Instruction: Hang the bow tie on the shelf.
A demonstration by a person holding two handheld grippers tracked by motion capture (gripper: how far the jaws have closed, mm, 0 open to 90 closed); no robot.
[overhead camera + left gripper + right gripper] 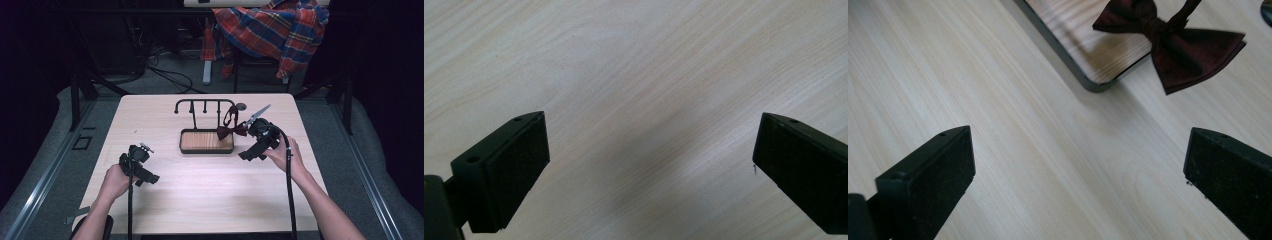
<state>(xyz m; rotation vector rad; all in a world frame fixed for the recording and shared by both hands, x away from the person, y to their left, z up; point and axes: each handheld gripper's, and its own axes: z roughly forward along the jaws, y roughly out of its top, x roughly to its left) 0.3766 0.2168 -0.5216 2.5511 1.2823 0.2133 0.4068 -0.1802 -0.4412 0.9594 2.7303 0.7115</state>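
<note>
Pale table [200, 185] bears both hand-held grippers, left [649, 165] and right [1078, 175], jaws spread (bow tie [1173, 45] strap cropped).

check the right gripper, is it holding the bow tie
No, the right gripper is open over bare table, the bow tie lying beyond its jaws.

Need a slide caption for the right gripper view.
Open right gripper above table, facing dark red bow tie over tray corner.
</note>
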